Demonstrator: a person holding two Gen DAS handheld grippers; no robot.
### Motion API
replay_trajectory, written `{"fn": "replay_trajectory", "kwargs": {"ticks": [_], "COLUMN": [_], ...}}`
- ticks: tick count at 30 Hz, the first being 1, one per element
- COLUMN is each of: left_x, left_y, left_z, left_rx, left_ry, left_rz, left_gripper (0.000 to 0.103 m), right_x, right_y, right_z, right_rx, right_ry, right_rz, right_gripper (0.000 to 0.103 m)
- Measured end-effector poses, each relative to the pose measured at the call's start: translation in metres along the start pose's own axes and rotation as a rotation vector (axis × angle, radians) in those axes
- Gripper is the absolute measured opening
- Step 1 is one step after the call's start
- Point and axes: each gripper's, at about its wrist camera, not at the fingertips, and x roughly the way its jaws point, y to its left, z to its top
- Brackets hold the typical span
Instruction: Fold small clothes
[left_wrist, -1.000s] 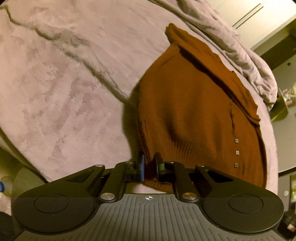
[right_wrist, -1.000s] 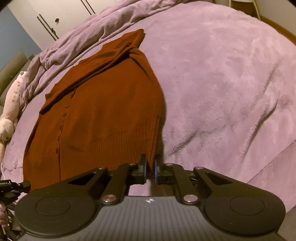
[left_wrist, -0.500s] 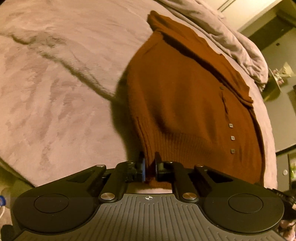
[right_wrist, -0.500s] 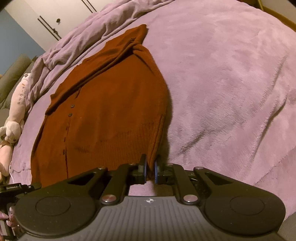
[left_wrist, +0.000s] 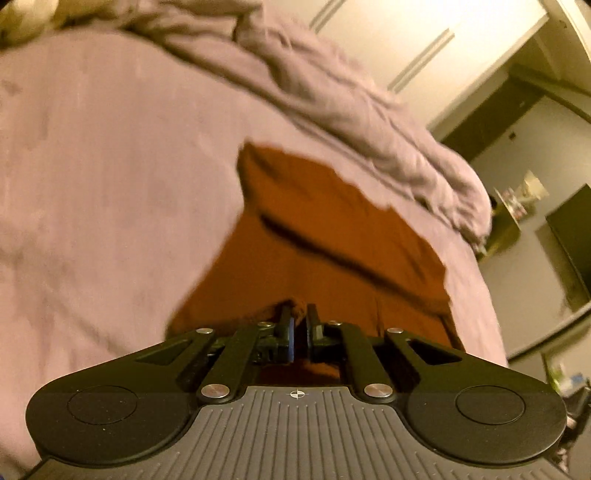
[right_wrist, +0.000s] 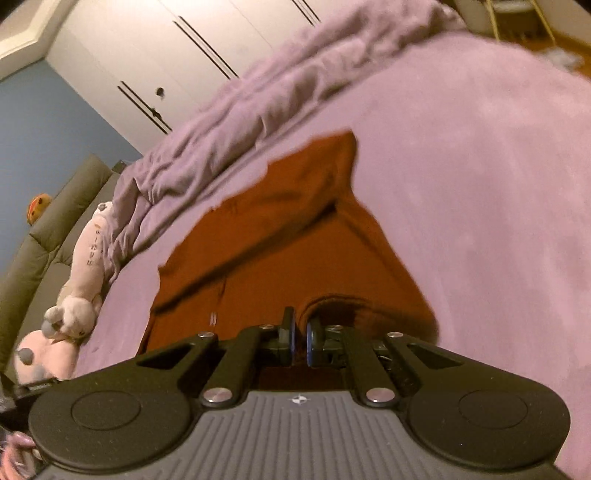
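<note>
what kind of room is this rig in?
Most likely a bedroom: a bed under a plush lilac blanket, white built-in wardrobe doors, and a pink plush toy at the bed's edge.

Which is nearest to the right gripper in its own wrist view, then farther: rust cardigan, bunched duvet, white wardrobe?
1. Rust cardigan: pinched at the right gripper, straight ahead.
2. Bunched duvet: beyond the cardigan, ahead and left.
3. White wardrobe: behind the duvet, upper left.
</note>
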Motion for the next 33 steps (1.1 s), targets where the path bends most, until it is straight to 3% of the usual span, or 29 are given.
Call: {"fn": "replay_trajectory", "kwargs": {"ticks": [6,9,12,13,17,22,24,26,30,33], "left_x": [0.033,0.034,0.034,0.037,0.052,0.07,0.077,0.085,0.096,0.1], "left_y": [-0.007,-0.004,0.006,0.007,-0.007,-0.03,-0.03,-0.026,-0.018,-0.017], "left_z": [0.021,0.028,0.025,0.023,0.007,-0.013,-0.017,-0.017,-0.013,-0.01], "left_rx": [0.056,0.1,0.116,0.132,0.294,0.524,0.561,0.533,0.486,0.47], "left_ry": [-0.059,-0.076,-0.047,-0.029,0.047,0.156,0.174,0.2,0.226,0.237], "left_rz": [0.129,0.166,0.102,0.086,0.051,0.029,0.07,0.08,0.068,0.055], "left_gripper": [0.009,0.028,0.047,0.049,0.053,0.075,0.076,0.074,0.059,0.039], "right_x": [0.05,0.05,0.042,0.04,0.047,0.057,0.062,0.07,0.079,0.086], "right_y": [0.014,0.015,0.014,0.014,0.014,0.016,0.016,0.014,0.007,0.007], "right_z": [0.03,0.032,0.031,0.029,0.02,0.01,0.007,0.007,0.01,0.015], "right_rx": [-0.077,-0.127,-0.204,-0.242,-0.393,-0.529,-0.562,-0.572,-0.531,-0.508], "right_ry": [-0.014,-0.033,-0.046,-0.042,0.024,0.096,0.115,0.138,0.159,0.17], "right_rz": [-0.103,-0.107,-0.111,-0.113,-0.139,-0.155,-0.168,-0.183,-0.174,-0.152], "right_gripper": [0.006,0.01,0.033,0.035,0.036,0.037,0.038,0.038,0.044,0.053]}}
